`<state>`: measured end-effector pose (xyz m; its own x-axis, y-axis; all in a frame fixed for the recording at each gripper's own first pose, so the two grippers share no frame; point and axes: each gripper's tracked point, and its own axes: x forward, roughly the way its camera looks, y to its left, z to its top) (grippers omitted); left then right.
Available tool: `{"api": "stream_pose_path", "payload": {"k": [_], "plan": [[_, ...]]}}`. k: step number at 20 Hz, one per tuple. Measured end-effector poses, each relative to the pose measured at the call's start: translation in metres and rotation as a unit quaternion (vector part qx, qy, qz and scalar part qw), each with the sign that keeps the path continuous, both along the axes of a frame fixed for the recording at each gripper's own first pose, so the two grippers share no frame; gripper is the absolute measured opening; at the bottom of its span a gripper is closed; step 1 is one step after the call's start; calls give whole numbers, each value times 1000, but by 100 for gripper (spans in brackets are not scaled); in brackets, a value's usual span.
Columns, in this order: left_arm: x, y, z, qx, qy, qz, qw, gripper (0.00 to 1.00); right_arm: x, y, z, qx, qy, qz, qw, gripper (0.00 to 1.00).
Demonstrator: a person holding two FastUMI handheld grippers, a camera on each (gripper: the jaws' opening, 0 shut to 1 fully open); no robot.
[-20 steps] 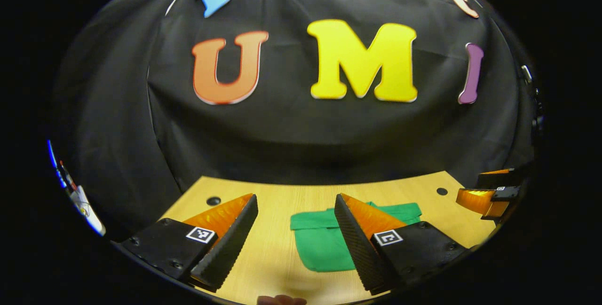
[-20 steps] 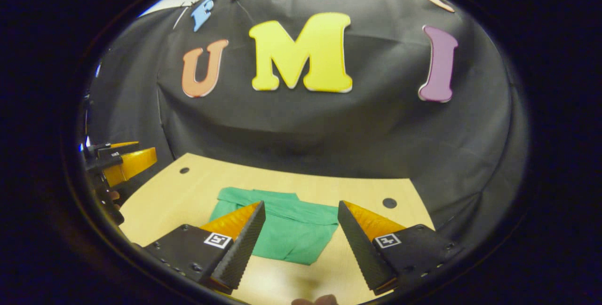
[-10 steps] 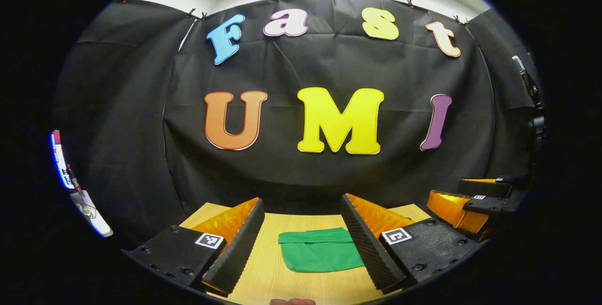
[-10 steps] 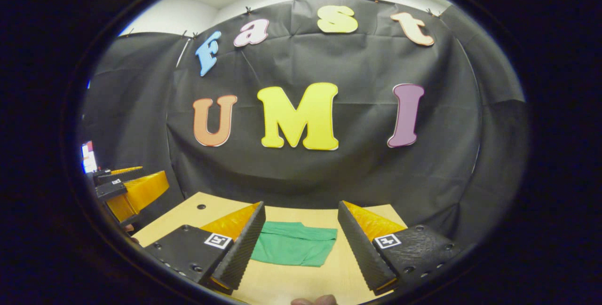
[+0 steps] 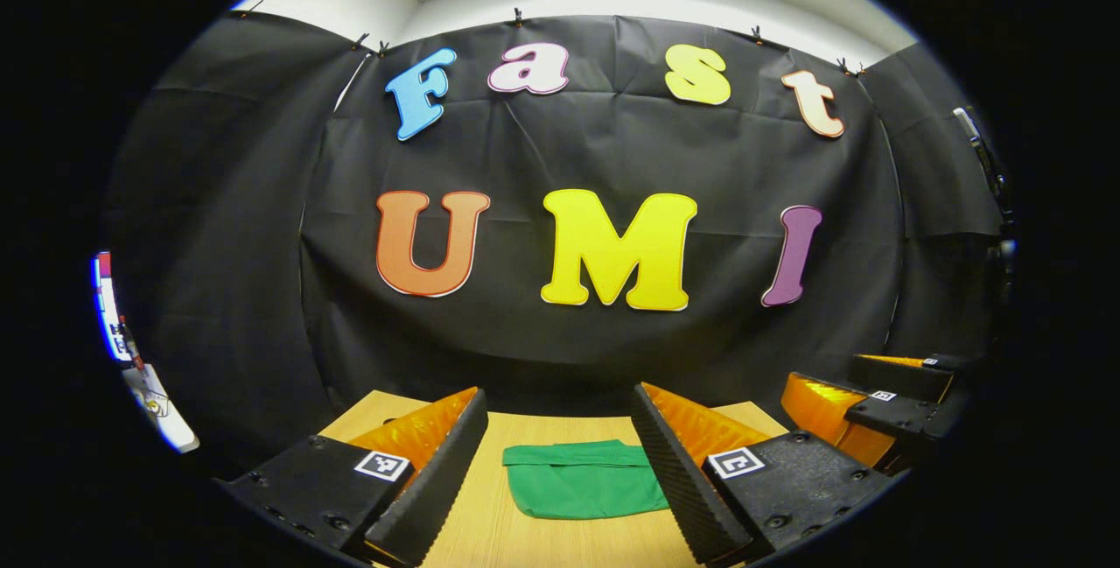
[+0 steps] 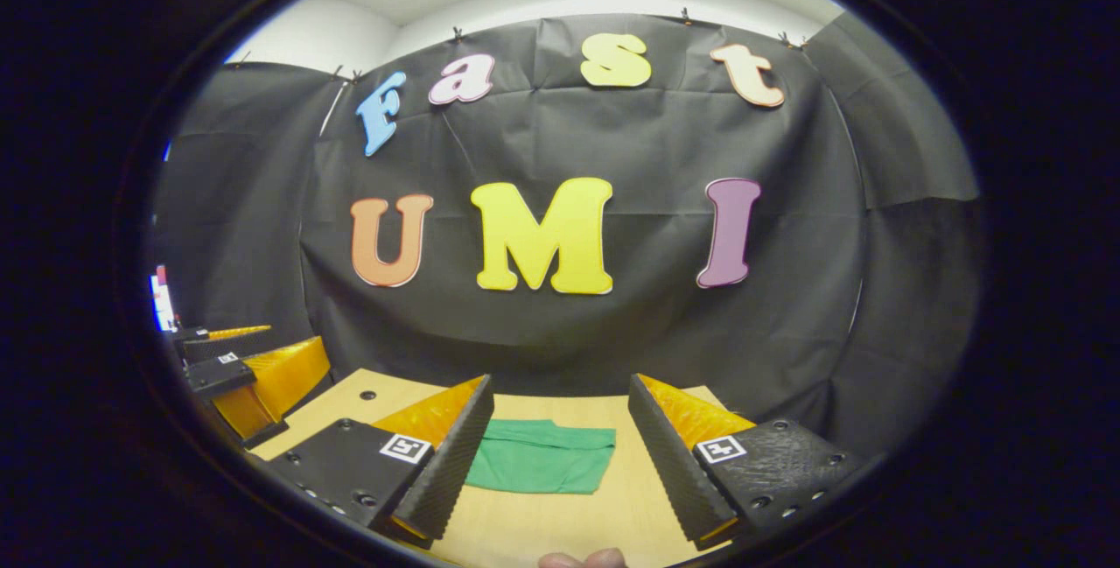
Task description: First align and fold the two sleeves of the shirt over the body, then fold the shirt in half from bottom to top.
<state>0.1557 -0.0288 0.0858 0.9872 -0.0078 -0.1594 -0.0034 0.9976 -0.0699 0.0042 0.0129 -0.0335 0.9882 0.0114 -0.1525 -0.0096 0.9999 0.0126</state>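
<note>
Left gripper view: folded green shirt (image 5: 582, 489) lies beyond the spread, empty left gripper (image 5: 560, 472); right gripper (image 6: 560, 463) likewise released. Risk: the loose fold springs open if nudged.

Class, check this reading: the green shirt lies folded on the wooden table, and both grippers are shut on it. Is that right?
Not quite. The green shirt does lie folded on the wooden table, but neither gripper is shut on it. In the left gripper view the left gripper stands open, apart from the cloth; the right gripper view shows the right gripper open too.
</note>
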Motion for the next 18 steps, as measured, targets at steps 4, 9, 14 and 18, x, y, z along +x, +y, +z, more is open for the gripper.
{"api": "stream_pose_path", "payload": {"k": [4, 9, 14, 18], "plan": [[5, 3, -2, -1, 2, 3, 1000, 100, 4, 6, 8, -11, -12, 2, 1000, 94], [12, 6, -1, 9, -1, 5, 1000, 100, 13, 14, 9, -16, -15, 14, 1000, 92], [18, 3, -1, 16, -1, 10, 1000, 100, 20, 12, 7, -12, -12, 19, 1000, 92], [18, -3, -2, 18, 1, 10, 1000, 100, 22, 7, 10, -11, -22, 17, 1000, 94]]}}
